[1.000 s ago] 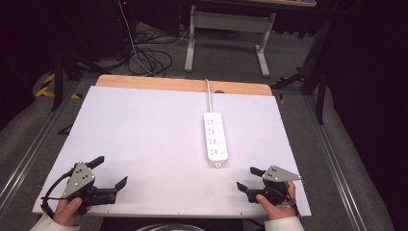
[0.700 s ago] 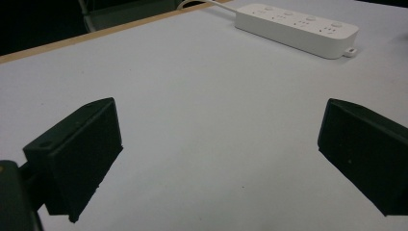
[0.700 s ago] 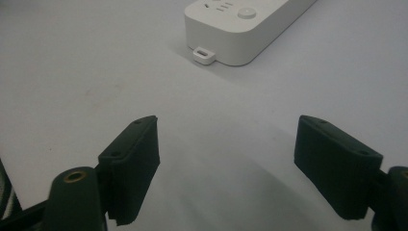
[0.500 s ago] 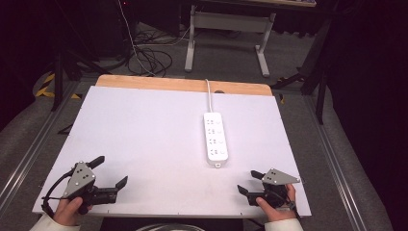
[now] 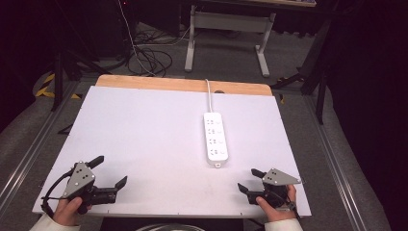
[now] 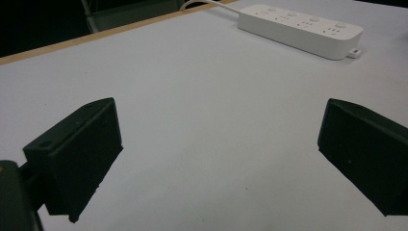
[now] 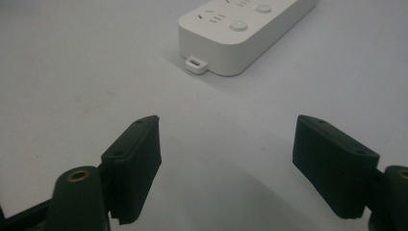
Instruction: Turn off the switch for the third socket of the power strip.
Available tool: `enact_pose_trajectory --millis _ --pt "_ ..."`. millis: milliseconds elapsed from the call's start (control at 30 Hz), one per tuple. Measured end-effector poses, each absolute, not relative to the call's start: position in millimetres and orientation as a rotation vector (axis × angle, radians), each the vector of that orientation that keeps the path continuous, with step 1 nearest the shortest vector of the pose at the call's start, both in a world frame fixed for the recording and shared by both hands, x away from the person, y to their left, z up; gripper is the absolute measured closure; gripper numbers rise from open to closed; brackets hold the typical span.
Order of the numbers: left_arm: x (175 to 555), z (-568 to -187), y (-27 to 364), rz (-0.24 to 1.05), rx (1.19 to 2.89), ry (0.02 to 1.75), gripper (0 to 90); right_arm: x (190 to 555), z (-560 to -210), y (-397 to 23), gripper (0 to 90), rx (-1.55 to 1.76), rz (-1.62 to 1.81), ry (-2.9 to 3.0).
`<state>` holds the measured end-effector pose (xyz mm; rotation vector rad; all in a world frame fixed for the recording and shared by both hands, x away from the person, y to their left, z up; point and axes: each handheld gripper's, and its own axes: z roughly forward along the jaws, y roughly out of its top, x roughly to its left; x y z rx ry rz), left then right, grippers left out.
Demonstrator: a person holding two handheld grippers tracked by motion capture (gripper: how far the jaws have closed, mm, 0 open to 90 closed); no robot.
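1. Since the earlier frames, the right gripper (image 5: 251,180) is sitting a touch closer to the near edge of the worktop (image 5: 144,139); the left gripper (image 5: 111,171) and the power strip (image 5: 215,139) are staying put.
2. Left gripper is hovering at the near left corner, held in the person's left hand (image 5: 67,211), jaws spread wide, nothing between them.
3. Right gripper is hovering at the near right corner in the right hand (image 5: 272,209), jaws also spread wide and empty; its own view is looking straight at the strip's near end (image 7: 240,33).
4. Power strip is lying flat right of centre, running near-to-far, its white cord (image 5: 208,94) leading off over the far wooden edge. All sockets look empty, no plug in sight.
5. Strip's small tab (image 7: 196,64) is pointing toward the right gripper, near it but well apart from the left one.
6. Step, as I read it: both grippers are waiting at start pose, reach not begun.
7. Next move is likely calling for the right gripper to go forward to the strip's near end, jaws kept wide enough to straddle its width, then close on the sides.
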<state>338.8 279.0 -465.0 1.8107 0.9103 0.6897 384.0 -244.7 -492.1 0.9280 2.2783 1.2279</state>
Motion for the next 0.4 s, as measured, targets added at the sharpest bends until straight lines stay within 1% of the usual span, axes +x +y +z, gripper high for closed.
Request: enact_pose_trajectory --millis 400 --pt "338.4 -464.4 279.3 0.702 1.821 0.899 2.2 383.4 -491.2 -244.6 26.1 0.919 1.234 2.269"
